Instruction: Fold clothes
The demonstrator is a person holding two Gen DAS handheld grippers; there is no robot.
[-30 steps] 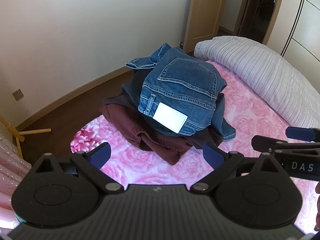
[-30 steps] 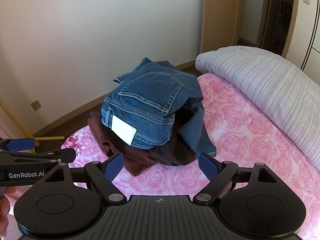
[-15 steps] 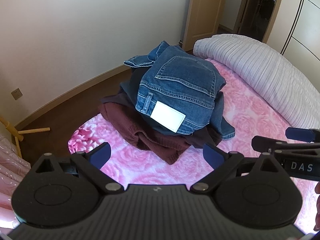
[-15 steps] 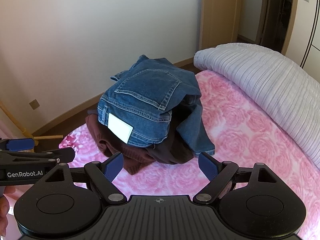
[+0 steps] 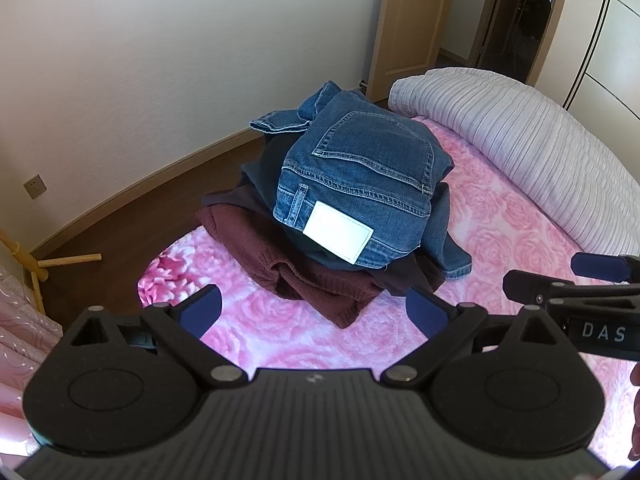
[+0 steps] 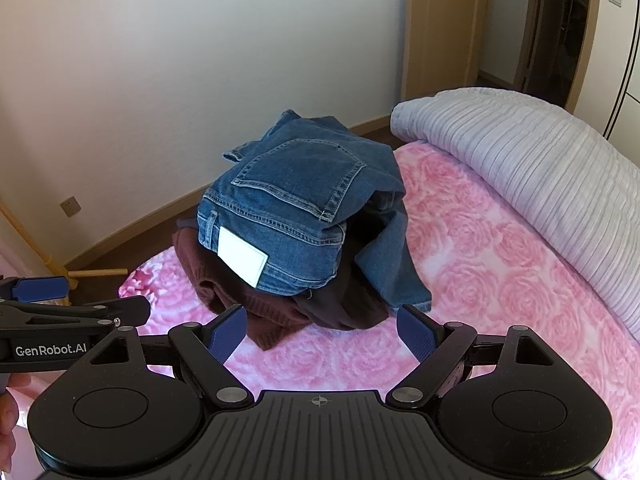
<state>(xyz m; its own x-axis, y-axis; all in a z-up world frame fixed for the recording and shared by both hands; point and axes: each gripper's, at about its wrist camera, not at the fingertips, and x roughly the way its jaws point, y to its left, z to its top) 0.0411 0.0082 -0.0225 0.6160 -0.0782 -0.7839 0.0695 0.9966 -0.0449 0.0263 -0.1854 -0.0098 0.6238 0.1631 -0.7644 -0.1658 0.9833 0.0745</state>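
A pile of clothes sits at the corner of the pink rose-patterned bed (image 5: 500, 216) (image 6: 480, 240). Blue jeans (image 5: 360, 176) (image 6: 296, 200) with a white patch lie on top, over a dark garment (image 5: 260, 168) (image 6: 348, 300) and a maroon sweater (image 5: 288, 264) (image 6: 240, 292). My left gripper (image 5: 312, 312) is open and empty, just short of the pile. My right gripper (image 6: 322, 334) is open and empty, also just short of the pile. Each gripper shows at the edge of the other's view, the right one (image 5: 576, 280) and the left one (image 6: 72, 300).
A rolled grey striped quilt (image 5: 520, 140) (image 6: 540, 168) lies along the bed's far right side. A wooden stand (image 5: 36, 260) is on the brown floor at the left. A white wall and a wooden door (image 6: 440, 28) are behind.
Both grippers have drawn slightly nearer the pile and tilted; the pile sits a little higher and more central in both views. Jaws stay open.
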